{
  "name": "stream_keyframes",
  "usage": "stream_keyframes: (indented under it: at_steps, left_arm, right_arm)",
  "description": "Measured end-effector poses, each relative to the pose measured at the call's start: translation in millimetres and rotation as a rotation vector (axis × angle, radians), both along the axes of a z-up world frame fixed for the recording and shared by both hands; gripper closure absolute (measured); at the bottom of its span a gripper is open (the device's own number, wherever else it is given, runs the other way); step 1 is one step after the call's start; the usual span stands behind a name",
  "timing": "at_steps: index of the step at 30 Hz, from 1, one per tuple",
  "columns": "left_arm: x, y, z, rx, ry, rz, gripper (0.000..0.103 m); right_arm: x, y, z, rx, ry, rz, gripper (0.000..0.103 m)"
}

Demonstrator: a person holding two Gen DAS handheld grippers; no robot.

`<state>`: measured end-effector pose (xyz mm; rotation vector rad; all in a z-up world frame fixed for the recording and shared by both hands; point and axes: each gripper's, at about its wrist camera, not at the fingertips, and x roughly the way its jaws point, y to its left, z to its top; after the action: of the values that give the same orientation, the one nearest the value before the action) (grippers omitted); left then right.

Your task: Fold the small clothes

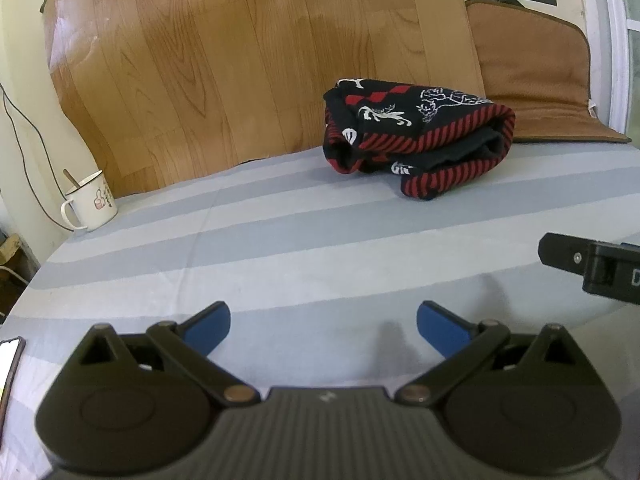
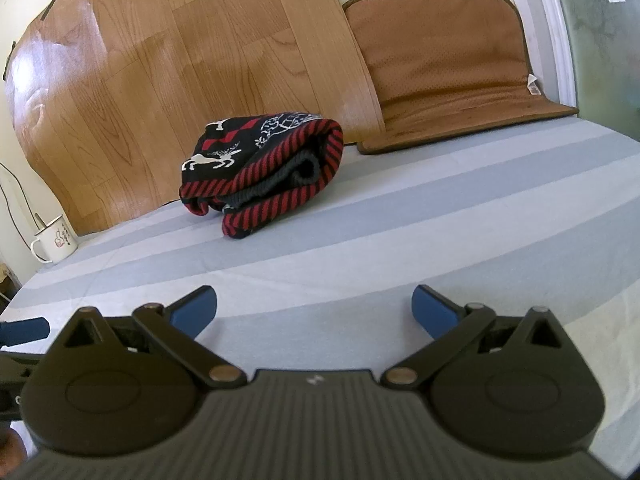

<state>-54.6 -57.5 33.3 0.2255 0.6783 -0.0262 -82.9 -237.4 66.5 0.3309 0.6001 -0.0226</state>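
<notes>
A small black knitted garment (image 1: 416, 136) with red stripes and white reindeer figures lies folded in a thick bundle on the striped grey sheet (image 1: 304, 248), close to the back board. The right wrist view shows the same garment (image 2: 260, 172) left of centre. My left gripper (image 1: 323, 326) stands open near the front of the sheet, well short of the garment, nothing between its blue pads. My right gripper (image 2: 314, 308) is open too and empty, also well back from the garment. Part of the right gripper's black body (image 1: 592, 264) shows at the right edge of the left wrist view.
A white enamel mug (image 1: 90, 202) with a spoon stands at the sheet's far left edge. A wood-patterned board (image 1: 256, 56) leans behind the garment. A brown cushion mat (image 2: 452, 80) sits at the back right. A phone (image 1: 10, 364) lies at the left edge.
</notes>
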Motion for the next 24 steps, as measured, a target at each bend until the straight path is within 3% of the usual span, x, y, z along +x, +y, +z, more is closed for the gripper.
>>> stream_keyframes:
  at_steps: [24]
  left_arm:
    - [-4.8,-4.3,3.0,0.005,-0.006,-0.018,0.000]
  right_arm:
    - [-0.4,-1.4,0.2,0.009,-0.003,-0.003,0.000]
